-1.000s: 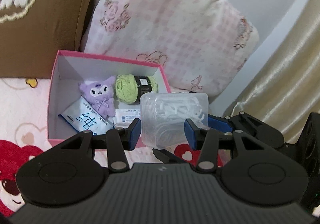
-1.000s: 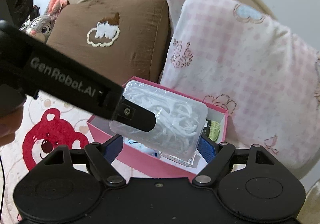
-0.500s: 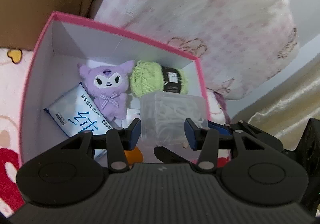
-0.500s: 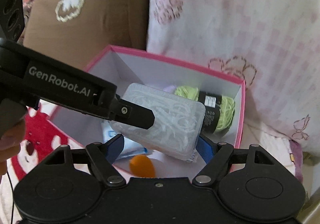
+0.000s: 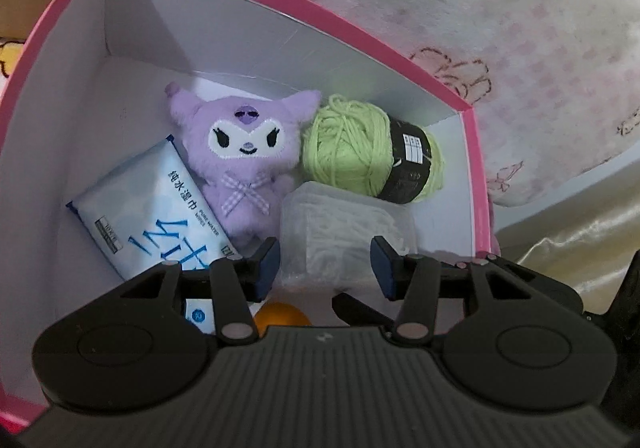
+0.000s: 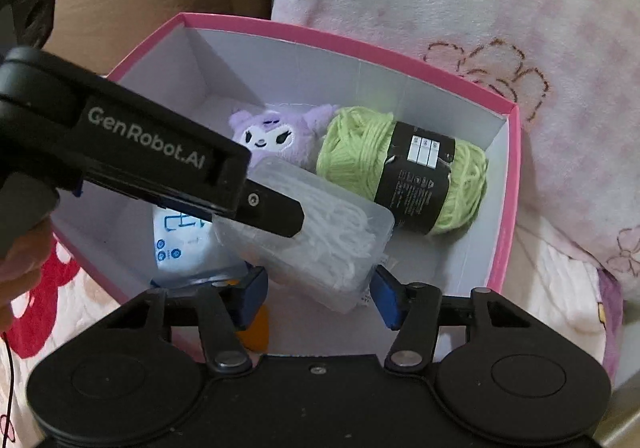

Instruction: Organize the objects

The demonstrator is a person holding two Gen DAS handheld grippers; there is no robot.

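While I am lowering it: the clear plastic case (image 5: 344,232) of white floss picks is sitting inside the pink box (image 5: 280,7), just in front of the green yarn (image 5: 360,147) and beside the purple plush (image 5: 244,151).
Left gripper (image 5: 325,262): I am pinching the case's short sides, I judge; contact at the right pad is not plain.
Right gripper (image 6: 316,298): I am keeping it spread around the case's near end, seemingly not gripping.
Handling: I am judging it light, stiff, smooth and slippery, its lid liable to pop.
Hold: I am favouring the flat side walls, squeezing gently.
Neighbours: the wipes pack (image 5: 156,207) is lying to the left.
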